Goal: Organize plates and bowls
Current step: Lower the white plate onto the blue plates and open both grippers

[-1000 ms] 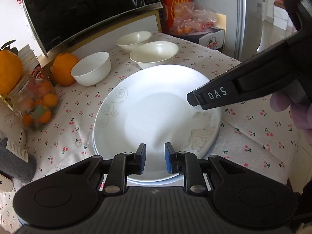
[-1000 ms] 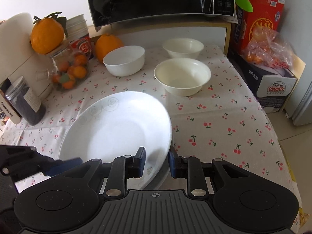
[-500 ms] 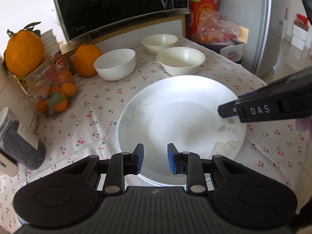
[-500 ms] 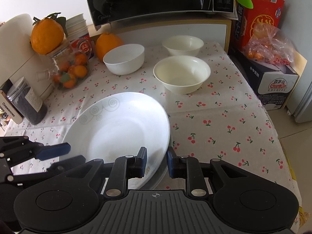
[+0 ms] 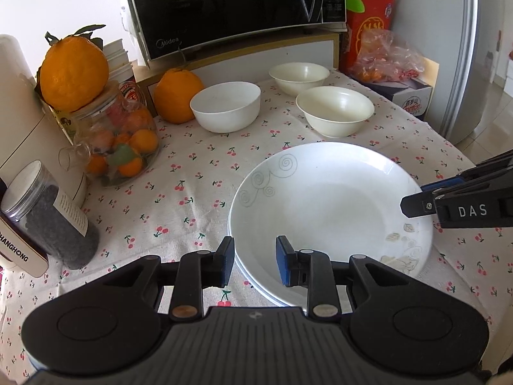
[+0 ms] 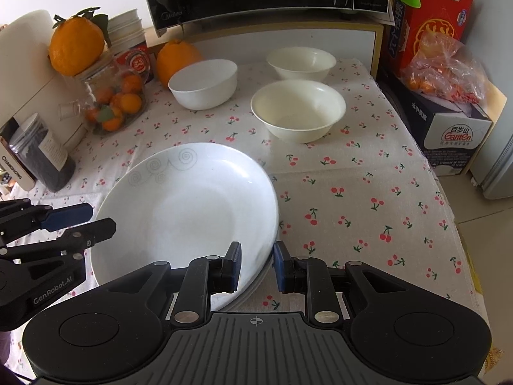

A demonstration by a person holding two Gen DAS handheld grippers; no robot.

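The plates (image 5: 327, 205) sit stacked on the cherry-print tablecloth (image 6: 368, 199) near its front edge, the top plate over at least one more whose rim shows beneath. The left gripper (image 5: 253, 264) hangs over their near-left rim, jaws a little apart and gripping nothing; they have just been opening, with only the rim below the gap. The right gripper (image 6: 256, 264) straddles the right rim, jaws narrowly parted; whether its pads press the rim is hard to say. To the right of the plates the cloth lies bare to the table's edge. Beyond a strip of open cloth stand three bowls: a white bowl (image 5: 225, 106), a cream bowl (image 5: 335, 114) and another cream bowl (image 5: 299, 78) behind. A second ago the left gripper was centred on the near rim; now it sits further left.
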